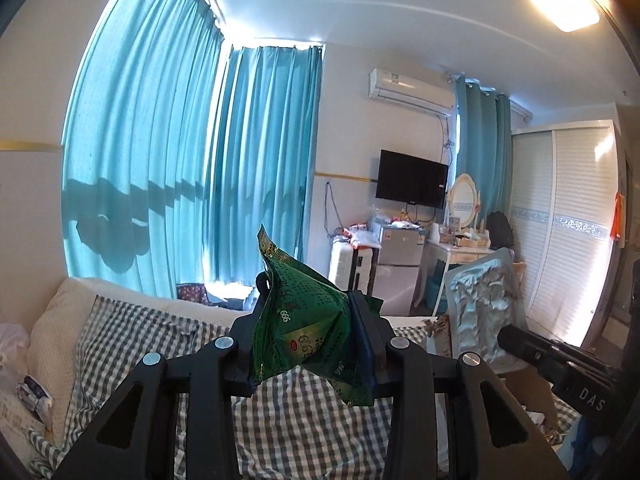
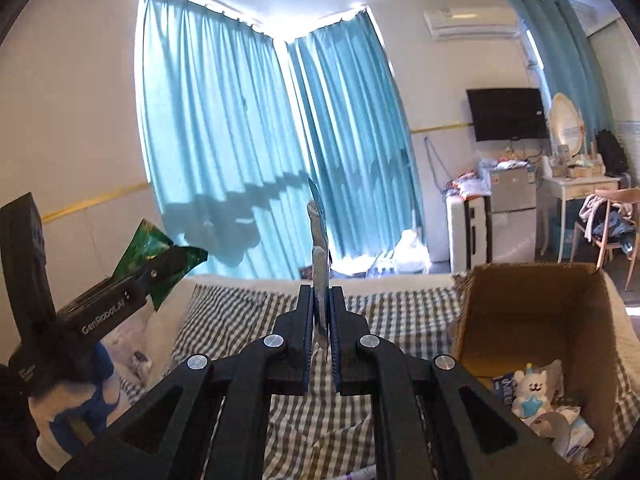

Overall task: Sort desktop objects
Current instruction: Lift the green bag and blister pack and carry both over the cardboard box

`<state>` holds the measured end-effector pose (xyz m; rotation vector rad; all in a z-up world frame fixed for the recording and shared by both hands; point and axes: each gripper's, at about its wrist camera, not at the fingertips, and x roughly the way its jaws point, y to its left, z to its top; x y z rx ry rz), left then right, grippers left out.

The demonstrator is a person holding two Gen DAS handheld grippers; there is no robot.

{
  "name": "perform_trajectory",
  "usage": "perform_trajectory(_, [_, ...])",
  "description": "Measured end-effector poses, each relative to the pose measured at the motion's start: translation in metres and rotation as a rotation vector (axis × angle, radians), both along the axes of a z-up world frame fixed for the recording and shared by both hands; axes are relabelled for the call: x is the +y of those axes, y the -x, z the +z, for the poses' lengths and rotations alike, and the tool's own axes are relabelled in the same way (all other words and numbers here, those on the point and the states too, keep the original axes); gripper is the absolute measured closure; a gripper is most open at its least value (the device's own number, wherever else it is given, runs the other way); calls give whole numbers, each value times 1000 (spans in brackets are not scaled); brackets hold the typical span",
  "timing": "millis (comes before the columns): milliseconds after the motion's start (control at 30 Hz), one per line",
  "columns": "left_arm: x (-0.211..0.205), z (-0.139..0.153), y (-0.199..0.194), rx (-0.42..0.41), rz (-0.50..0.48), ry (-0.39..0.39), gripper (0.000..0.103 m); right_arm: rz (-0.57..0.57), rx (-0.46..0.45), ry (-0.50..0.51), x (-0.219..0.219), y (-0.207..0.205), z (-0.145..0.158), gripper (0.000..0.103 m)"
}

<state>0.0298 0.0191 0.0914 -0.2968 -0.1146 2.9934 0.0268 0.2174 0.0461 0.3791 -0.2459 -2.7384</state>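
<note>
Two grippers pinch packets: left gripper (image 1: 310,320) a crinkled green sachet (image 1: 316,320), right gripper (image 2: 320,312) seemingly a flat silvery foil pouch (image 2: 319,248).

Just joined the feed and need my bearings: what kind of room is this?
Most likely a bedroom: a bed with a checked cover, a dressing table with mirror, a louvred wardrobe.

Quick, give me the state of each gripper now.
Left gripper: shut on the green packet.
Right gripper: shut on the silver packet.
</note>
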Motion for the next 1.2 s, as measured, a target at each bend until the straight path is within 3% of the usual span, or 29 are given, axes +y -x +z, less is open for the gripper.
perform_trajectory(333, [47,9,-8,69,-27,60,66,-56,100,19,38,-28,14,96])
perform_trajectory(633, [103,6,0,66,-102,81,66,-140,146,-3,75,-41,14,96])
perform_trajectory(933, [150,-2,18,29,-197,73,66,-255,134,-32,119,-39,2,96])
perform_trajectory(1200, [195,-33,48,-69,-297,79,66,-329,93,5,164,-33,-10,96])
